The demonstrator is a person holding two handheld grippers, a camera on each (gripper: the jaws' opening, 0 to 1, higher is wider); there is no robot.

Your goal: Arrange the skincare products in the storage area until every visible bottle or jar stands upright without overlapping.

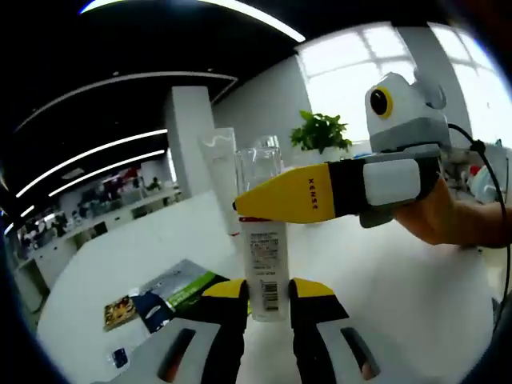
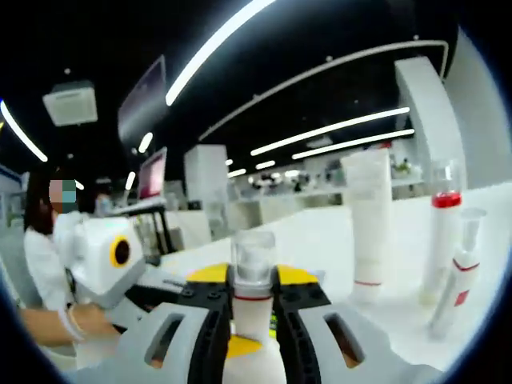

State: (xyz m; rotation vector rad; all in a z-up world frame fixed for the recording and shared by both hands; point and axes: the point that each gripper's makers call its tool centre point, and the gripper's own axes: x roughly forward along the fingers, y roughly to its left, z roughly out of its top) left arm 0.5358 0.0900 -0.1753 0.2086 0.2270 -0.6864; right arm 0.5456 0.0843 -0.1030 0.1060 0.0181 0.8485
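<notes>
Your left gripper (image 1: 266,294) clamps the white bottle (image 1: 264,272) upright by its base over the white table (image 1: 400,304), while your right gripper (image 2: 253,300) grips its clear-capped neck (tall tube (image 2: 369,232) nearby).

bottle (image 1: 264,248) upright on table (image 1: 416,296) between left gripper's jaws — tube (image 1: 222,172) behind, packets (image 1: 164,296) left

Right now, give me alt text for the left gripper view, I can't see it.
A white bottle with a clear cap stands on a white table, gripped low by the left gripper and near its cap by the right gripper. A white tube stands behind it, with a packet lying to the left.
</notes>
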